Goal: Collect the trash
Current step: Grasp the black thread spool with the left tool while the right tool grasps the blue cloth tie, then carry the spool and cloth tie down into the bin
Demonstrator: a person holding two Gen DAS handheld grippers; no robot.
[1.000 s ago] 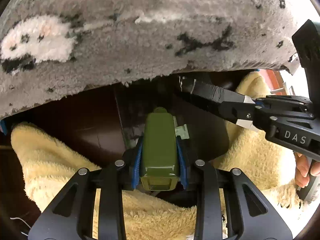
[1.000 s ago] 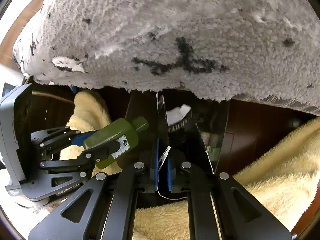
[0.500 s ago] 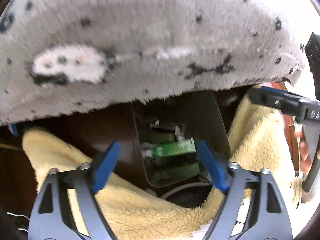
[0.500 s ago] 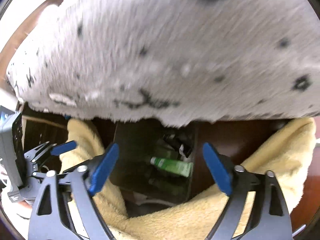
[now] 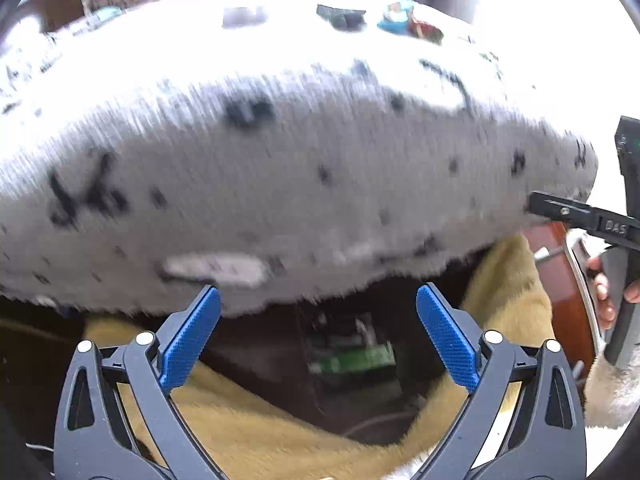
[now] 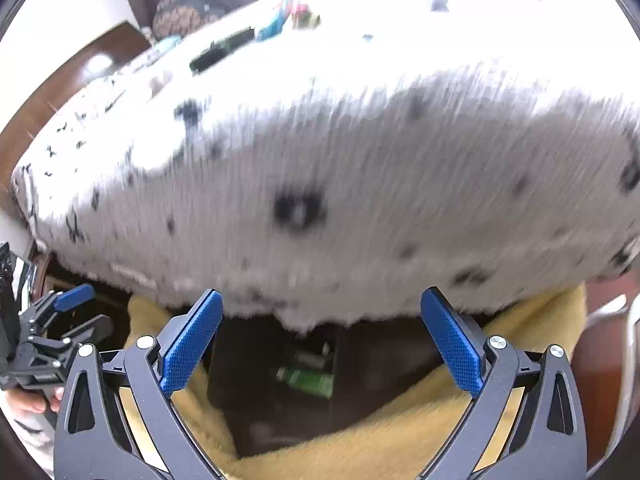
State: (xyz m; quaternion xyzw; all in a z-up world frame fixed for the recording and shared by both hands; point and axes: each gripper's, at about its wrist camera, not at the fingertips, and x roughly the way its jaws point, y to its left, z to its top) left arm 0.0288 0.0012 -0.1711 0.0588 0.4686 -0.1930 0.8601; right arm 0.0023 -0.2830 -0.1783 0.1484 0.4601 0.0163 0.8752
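Jaws of left gripper (image 5: 318,336) and right gripper (image 6: 320,340) stand wide and empty above the dark bin (image 5: 352,396); next, target wrappers (image 5: 408,24) beyond the jaws on the blanket (image 5: 280,184), approaching level.

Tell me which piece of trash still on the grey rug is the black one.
The black wrapper, flat on the far top of the grey rug. The piece just right of it is the blue and red packet, brightly coloured rather than dark.

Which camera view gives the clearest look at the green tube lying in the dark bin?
The right wrist view: the green tube shows its dark cap and whole length inside the bin. The left wrist view shows only a blurred green strip among other trash.
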